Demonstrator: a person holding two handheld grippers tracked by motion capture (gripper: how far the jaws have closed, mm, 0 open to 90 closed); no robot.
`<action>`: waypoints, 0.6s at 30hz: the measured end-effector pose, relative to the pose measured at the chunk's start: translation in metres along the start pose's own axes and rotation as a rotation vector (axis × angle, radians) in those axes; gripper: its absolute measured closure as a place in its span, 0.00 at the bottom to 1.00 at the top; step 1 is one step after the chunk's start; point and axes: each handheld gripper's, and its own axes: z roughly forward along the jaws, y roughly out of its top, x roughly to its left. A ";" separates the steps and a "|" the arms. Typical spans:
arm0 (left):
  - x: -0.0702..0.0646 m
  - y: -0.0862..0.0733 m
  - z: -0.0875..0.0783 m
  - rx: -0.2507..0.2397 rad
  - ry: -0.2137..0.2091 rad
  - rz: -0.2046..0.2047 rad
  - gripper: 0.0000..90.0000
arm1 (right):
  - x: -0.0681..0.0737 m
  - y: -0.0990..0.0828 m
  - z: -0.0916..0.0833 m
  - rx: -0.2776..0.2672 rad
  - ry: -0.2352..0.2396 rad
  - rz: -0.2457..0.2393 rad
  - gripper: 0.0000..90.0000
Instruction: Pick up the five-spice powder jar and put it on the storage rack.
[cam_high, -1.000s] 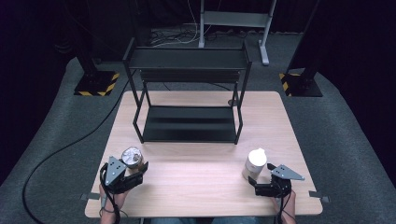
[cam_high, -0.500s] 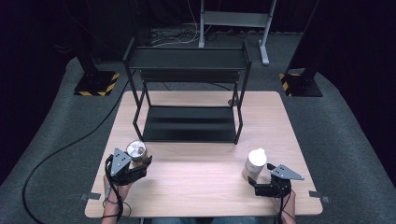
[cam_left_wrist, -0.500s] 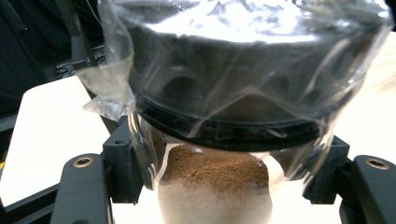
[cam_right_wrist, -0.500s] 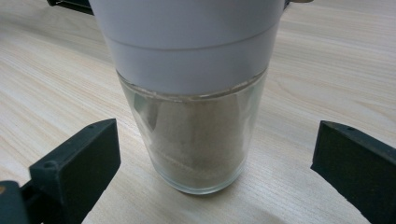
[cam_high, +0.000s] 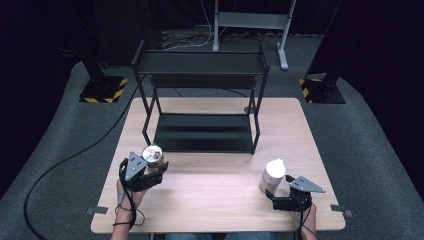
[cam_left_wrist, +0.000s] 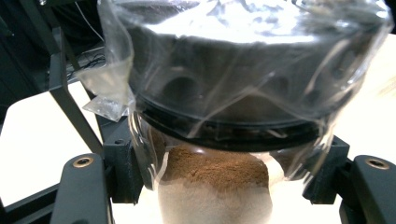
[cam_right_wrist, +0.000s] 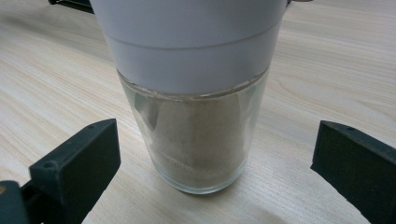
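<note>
A glass jar (cam_high: 152, 155) with a black lid under clear plastic wrap, holding brown powder (cam_left_wrist: 215, 170), is lifted a little off the table at the front left. My left gripper (cam_high: 154, 169) is shut on the jar (cam_left_wrist: 219, 116) below its lid. At the front right a white-lidded glass jar (cam_high: 274, 175) of pale powder stands upright on the wooden table (cam_high: 215, 200). My right gripper (cam_high: 274, 194) is open just behind it. Its two jaws stand apart on either side of that jar (cam_right_wrist: 196, 121), not touching the glass.
A black two-level metal rack (cam_high: 202, 132) stands in the middle of the table, its lower shelf bare and its top shelf (cam_high: 200, 62) bare too. A black cable (cam_high: 65, 160) runs over the grey floor at the left. Bare wood lies between the two jars.
My left gripper has carried the black-lidded jar up and toward the rack, a little to the right. The right gripper and the white-lidded jar have stayed put.
</note>
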 end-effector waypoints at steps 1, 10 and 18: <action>0.000 0.001 0.001 0.001 -0.002 -0.001 0.34 | 0.000 0.000 0.000 -0.002 -0.001 0.001 0.00; 0.006 0.012 0.013 -0.003 -0.028 0.008 0.33 | 0.000 0.000 0.000 0.003 -0.002 0.003 0.00; 0.010 0.026 0.025 -0.009 -0.046 0.026 0.34 | 0.000 0.000 0.000 -0.002 0.000 0.006 0.00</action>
